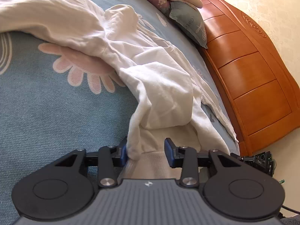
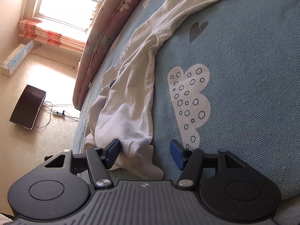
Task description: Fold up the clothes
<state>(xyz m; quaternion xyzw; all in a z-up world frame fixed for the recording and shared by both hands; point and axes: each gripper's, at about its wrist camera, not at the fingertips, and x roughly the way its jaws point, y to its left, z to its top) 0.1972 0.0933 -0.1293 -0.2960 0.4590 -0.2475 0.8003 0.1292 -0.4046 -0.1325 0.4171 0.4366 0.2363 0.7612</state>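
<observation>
**Operator:** Left wrist view is showing me the left gripper [image 1: 146, 152] hanging low over the white garment [image 1: 150, 78], pitched down at the bedspread [image 1: 46, 112]. Its jaws are standing apart. A ridge of cloth is lying against the blue pad [image 1: 122, 152] at nine o'clock, while the other pad is sitting clear of the fabric, so nothing is being pinched.

**Observer:** Where is the garment lying?

**Operator:** It is sprawling crumpled across the blue flowered bedspread, running from the gripper up toward eleven o'clock. A sleeve [image 1: 46, 18] is stretching off toward ten o'clock. A ribbed hem is lying right between the fingers. At two o'clock the wooden headboard [image 1: 253, 71] is standing along the bed, with pillows [image 1: 187, 18] piled at twelve.

**Observer:** And the other side?

**Operator:** On the right wrist view I am seeing the right gripper [image 2: 145, 154] also released, jaws wide. The end of the garment [image 2: 131, 112] is lying between them, touching the nine o'clock pad [image 2: 113, 153]; the three o'clock pad is hovering over bare bedspread [image 2: 253, 75] beside a white spotted patch [image 2: 189, 101]. The cloth is trailing away toward one o'clock. A folded quilt [image 2: 105, 37] is lying along the bed's far edge at eleven, and a dark screen [image 2: 28, 106] is leaning on the floor at nine, under the window [image 2: 69, 1].
</observation>
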